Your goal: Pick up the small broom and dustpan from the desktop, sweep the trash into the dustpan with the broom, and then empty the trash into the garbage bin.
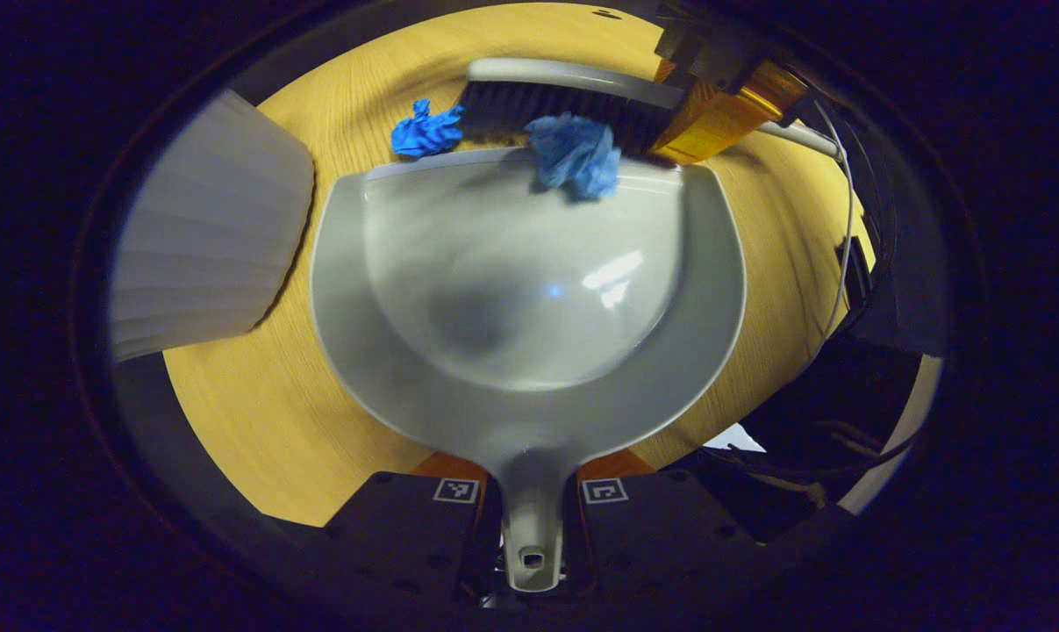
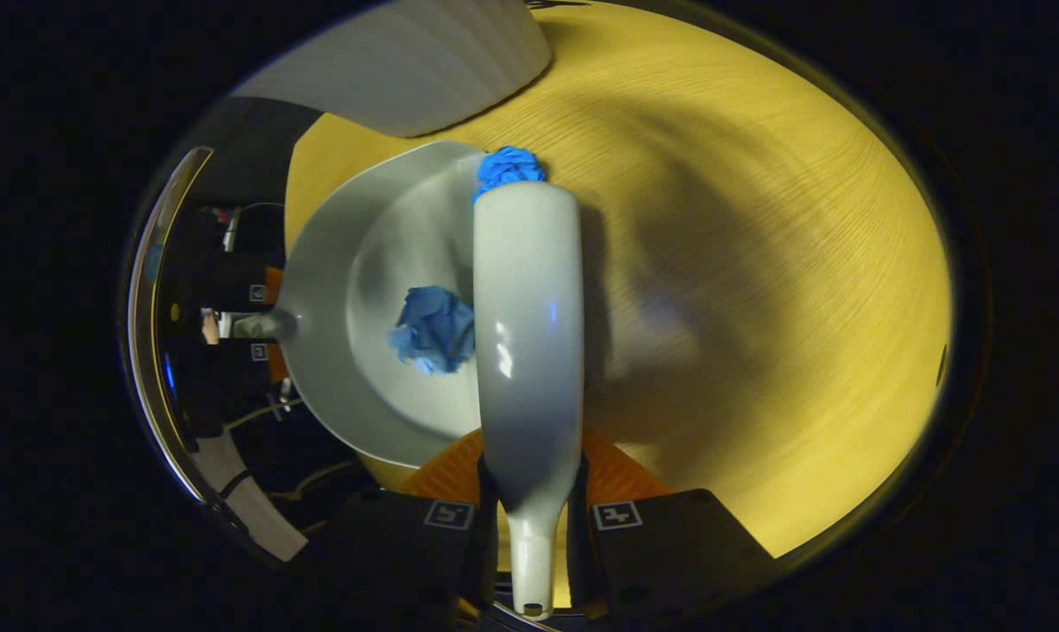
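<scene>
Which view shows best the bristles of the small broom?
The left gripper view: the broom lies sideways past the dustpan lip, so its dark bristles face the camera, touching the blue paper wads. In the right gripper view, the camera looks along the broom's pale back, which covers the bristles.

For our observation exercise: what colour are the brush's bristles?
The brush's bristles are black, seen best in the left gripper view.
</scene>
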`<state>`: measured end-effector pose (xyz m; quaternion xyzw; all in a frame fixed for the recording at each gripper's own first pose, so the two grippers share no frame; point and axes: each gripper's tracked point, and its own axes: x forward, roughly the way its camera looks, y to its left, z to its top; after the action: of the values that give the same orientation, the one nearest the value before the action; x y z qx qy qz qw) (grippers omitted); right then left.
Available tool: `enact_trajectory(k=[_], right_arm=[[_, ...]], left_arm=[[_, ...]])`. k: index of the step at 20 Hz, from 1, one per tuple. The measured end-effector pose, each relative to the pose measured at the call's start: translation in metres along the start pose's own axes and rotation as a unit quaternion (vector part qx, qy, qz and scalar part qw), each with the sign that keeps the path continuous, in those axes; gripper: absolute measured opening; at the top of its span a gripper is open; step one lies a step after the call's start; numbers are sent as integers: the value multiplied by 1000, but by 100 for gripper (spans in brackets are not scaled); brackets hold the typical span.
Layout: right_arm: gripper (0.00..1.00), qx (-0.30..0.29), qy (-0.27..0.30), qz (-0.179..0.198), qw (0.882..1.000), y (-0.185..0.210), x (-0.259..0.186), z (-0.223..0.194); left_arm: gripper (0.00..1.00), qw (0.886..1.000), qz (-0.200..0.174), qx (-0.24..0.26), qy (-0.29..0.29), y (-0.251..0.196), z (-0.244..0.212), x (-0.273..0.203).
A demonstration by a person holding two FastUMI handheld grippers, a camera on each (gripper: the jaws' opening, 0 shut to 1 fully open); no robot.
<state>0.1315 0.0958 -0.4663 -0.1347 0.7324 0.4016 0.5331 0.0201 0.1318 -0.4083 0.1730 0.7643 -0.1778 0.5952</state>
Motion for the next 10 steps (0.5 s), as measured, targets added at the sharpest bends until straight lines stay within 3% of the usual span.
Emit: enact_trajectory(k=[3, 5, 6, 8, 10], right_arm=[[35, -2, -28, 32, 999, -4, -7, 6], [38, 14, -58, 9, 998, -18, -11, 25], [29, 21, -66, -3, 998, -24, -13, 33], [39, 30, -65, -33, 997, -40, -13, 49], [34, 19, -58, -76, 995, -58, -10, 68]], left_arm=[[27, 1000, 6, -3, 6, 0, -1, -2], [27, 1000, 5, -1, 5, 0, -1, -1], [27, 1000, 5, 0, 4, 1, -1, -2], [27, 1000, 5, 3, 3, 1, -1, -1], [26, 1000, 6, 5, 0, 2, -1, 0]])
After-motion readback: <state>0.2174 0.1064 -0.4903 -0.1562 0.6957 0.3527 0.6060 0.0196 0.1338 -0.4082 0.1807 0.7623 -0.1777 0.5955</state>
